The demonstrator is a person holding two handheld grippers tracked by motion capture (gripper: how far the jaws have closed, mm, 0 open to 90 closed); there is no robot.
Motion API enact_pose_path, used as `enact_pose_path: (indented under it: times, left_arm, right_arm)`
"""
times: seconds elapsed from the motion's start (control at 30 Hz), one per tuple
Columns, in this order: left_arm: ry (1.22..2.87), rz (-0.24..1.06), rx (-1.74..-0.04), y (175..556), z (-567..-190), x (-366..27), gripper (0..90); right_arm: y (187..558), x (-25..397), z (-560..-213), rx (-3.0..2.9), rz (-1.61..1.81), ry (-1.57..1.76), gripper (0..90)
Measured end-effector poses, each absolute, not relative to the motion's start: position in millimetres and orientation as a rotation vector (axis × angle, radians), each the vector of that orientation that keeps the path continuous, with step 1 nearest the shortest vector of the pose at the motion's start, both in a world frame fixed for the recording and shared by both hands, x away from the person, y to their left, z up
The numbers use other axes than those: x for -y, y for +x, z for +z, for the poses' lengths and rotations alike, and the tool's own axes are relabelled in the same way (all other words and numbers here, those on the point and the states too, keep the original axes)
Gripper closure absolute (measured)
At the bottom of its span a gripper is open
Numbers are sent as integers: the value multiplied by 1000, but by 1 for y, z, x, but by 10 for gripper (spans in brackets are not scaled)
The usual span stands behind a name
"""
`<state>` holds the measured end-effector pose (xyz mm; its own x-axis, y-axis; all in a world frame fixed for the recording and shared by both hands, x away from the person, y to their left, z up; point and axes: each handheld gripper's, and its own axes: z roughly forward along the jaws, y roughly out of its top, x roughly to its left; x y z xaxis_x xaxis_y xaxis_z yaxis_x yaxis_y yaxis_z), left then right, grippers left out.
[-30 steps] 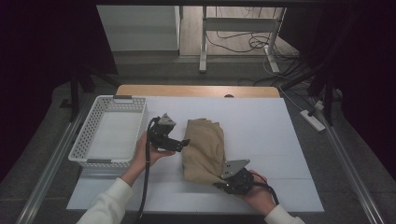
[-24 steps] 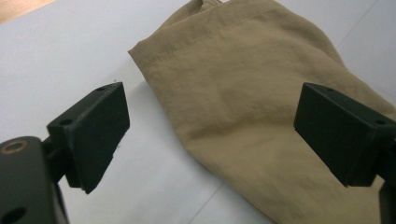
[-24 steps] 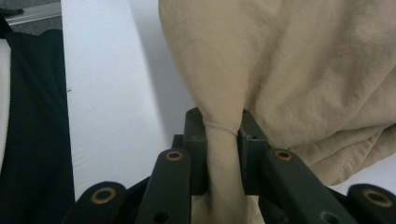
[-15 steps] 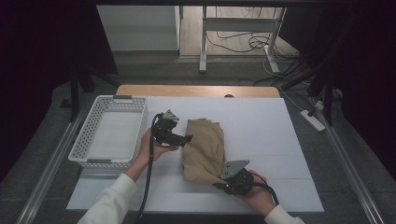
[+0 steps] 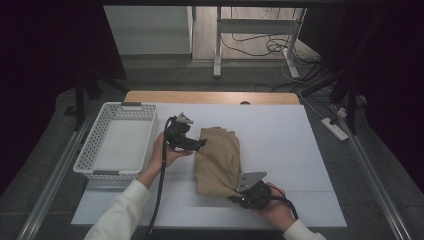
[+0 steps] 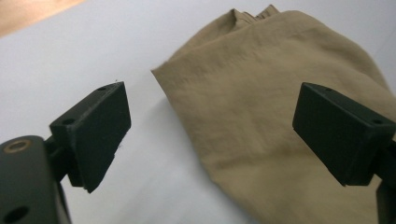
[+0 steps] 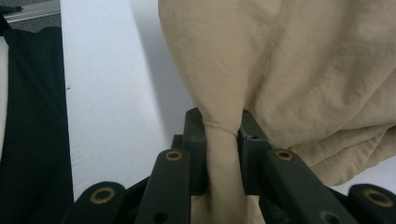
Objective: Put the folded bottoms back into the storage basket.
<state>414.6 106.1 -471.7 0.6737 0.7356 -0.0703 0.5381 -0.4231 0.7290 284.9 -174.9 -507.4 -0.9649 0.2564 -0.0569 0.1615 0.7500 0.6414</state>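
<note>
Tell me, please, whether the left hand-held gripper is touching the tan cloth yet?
Apart. In the left gripper view, the left hand-held gripper has both jaws spread wide, with the tan cloth lying on the white table beyond them, clear of either pad.

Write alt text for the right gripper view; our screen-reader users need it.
The right tool is shut on a bunched edge of a crumpled tan cloth garment, which spreads up and to the right over a white table surface. A dark strip runs down the picture's left edge.

cloth (image 7: 327,70): cut off top, right | pinched fold: hidden between jaws
</note>
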Motion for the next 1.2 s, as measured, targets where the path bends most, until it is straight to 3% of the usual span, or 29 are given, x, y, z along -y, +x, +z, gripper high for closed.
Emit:
enact_pose_path:
  times: [0.9, 1.2]
  left_arm:
    - [2196, 288, -1045, 450, -504, -93, 96]
    - [2236, 284, -983, 452, -512, -79, 89]
  right_arm:
    - [285, 175, -509, -2806, 1002, 320, 766]
    - [285, 175, -509, -2804, 1002, 320, 766]
